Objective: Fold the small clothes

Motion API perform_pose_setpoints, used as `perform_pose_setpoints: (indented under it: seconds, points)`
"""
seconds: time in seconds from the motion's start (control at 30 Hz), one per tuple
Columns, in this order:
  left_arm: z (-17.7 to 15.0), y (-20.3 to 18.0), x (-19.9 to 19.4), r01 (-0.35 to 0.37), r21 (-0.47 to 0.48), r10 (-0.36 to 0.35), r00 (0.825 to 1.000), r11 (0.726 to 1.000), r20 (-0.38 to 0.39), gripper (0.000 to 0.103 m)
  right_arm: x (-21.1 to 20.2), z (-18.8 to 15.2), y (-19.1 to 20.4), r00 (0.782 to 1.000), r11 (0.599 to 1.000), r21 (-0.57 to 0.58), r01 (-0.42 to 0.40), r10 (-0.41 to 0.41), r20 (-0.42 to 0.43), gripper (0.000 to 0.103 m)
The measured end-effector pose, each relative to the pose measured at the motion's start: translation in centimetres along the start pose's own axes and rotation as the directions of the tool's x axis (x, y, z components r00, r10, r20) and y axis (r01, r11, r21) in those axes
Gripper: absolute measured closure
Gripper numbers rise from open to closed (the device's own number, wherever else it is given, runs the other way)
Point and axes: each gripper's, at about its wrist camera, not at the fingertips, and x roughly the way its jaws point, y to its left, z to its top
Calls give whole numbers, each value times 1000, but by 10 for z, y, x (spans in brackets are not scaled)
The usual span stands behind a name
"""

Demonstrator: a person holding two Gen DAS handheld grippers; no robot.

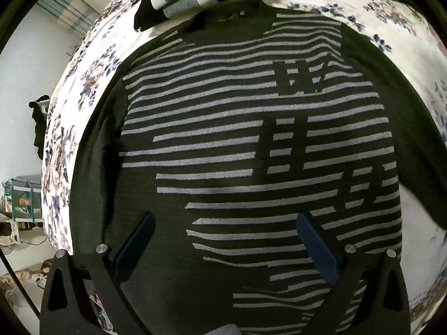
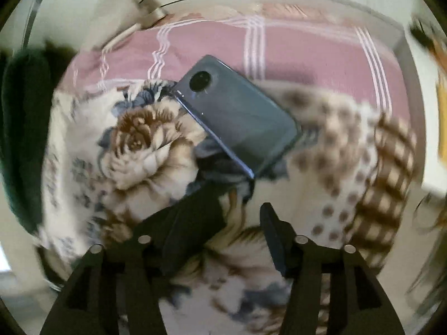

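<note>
Left wrist view: left tool [image 1: 223,244] open over striped sweater [image 1: 251,150], spread flat on floral bedspread [image 1: 83,83]. Right wrist view: right tool [image 2: 240,229] open, empty, above bedspread near phone [image 2: 237,117].

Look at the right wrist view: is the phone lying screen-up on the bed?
No, the phone lies back-up, its round camera lens showing, on the floral bedspread.

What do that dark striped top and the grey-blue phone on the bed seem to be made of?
The striped top looks like fine knit, matte: faint ribbed texture, pale stripes woven in. The phone has a smooth, glossy back, glass or polished plastic, hard to say which: light glints along its edge and around the round camera.
</note>
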Motion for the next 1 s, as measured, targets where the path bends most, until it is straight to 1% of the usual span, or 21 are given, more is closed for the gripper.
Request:
perform_pose_setpoints:
  seconds: [0.1, 0.17, 0.2, 0.23, 0.27, 0.3, 0.37, 0.43, 0.47, 0.5, 0.53, 0.57, 0.6, 0.63, 0.67, 0.77, 0.83, 0.87, 0.93, 0.97, 1.0]
  points:
    - [-4, -1, 6, -6, 0, 6, 1000, 1000, -17, 0, 19, -5, -3, 1000, 998, 62, -20, 21, -15, 45]
    - [-7, -2, 10, -13, 5, 14, 1000, 1000, -28, 0, 30, -6, -8, 996, 991, 108, -75, 79, -29, 45]
    - [-9, -3, 11, -12, 7, 13, 999, 1000, -32, 0, 38, -7, -9, 993, 986, 126, -114, 118, -26, 52]
    - [-10, -5, 11, -14, 10, 15, 999, 1000, -35, 0, 39, -8, -9, 991, 983, 129, -128, 133, -28, 62]
    - [-11, -6, 11, -15, 15, 16, 999, 1000, -35, 0, 43, -9, -6, 990, 984, 121, -133, 139, -35, 95]
    - [-12, -7, 11, -16, 19, 17, 999, 1000, -35, 0, 41, -10, -2, 993, 987, 111, -113, 117, -30, 97]
    - [-13, -9, 8, -16, 24, 17, 1000, 1000, -26, 0, 16, -14, 7, 993, 988, 106, -110, 106, 43, 98]
    - [-13, -10, 6, -12, 27, 13, 1000, 1000, -16, 0, -18, -18, 17, 990, 992, 78, -102, 93, 106, 98]
    - [-12, -11, 5, -9, 27, 9, 1000, 1000, -13, 0, -24, -19, 18, 990, 992, 74, -98, 90, 105, 98]
    - [-11, -11, 5, -6, 26, 6, 1000, 1000, -12, 0, -26, -19, 17, 992, 993, 69, -95, 89, 88, 98]
    - [-11, -12, 5, -2, 24, 2, 1000, 1000, -12, 0, -22, -18, 15, 996, 996, 51, -72, 69, 61, 97]
    - [-10, -12, 5, 0, 22, 0, 1000, 1000, -15, 0, -17, -16, 9, 999, 999, 48, -21, 20, 37, 87]
    - [-10, -13, 4, 3, 21, -2, 1000, 1000, -18, 0, -15, -15, 1, 1000, 998, 59, 16, -17, 22, 67]
    - [-9, -13, 4, 7, 20, -7, 1000, 1000, -17, 0, -12, -17, -14, 1000, 995, 103, -12, 11, 10, 59]
    - [-9, -13, 3, 8, 22, -8, 1000, 1000, -14, 0, -10, -18, -23, 999, 989, 139, -48, 48, 3, 48]
    - [-9, -14, 3, 2, 37, -2, 1000, 999, -7, 0, 5, -29, -48, 988, 961, 234, -145, 155, -24, 47]
    - [-10, -12, 6, -3, 40, 3, 1000, 999, -13, 0, 23, -35, -59, 972, 937, 278, -213, 232, -40, 47]
    - [-10, -11, 8, -4, 36, 4, 1000, 999, -15, 0, 32, -37, -60, 967, 930, 287, -230, 252, -41, 47]
    - [-11, -7, 11, -9, 31, 9, 1000, 999, -20, 0, 47, -40, -59, 956, 915, 295, -273, 292, -18, 45]
    - [-11, -5, 13, -14, 28, 14, 1000, 1000, -21, 0, 50, -42, -56, 951, 909, 293, -298, 310, 6, 40]
    - [-10, -4, 15, -19, 26, 19, 1000, 999, -21, 0, 52, -43, -51, 945, 905, 282, -320, 326, 27, 39]
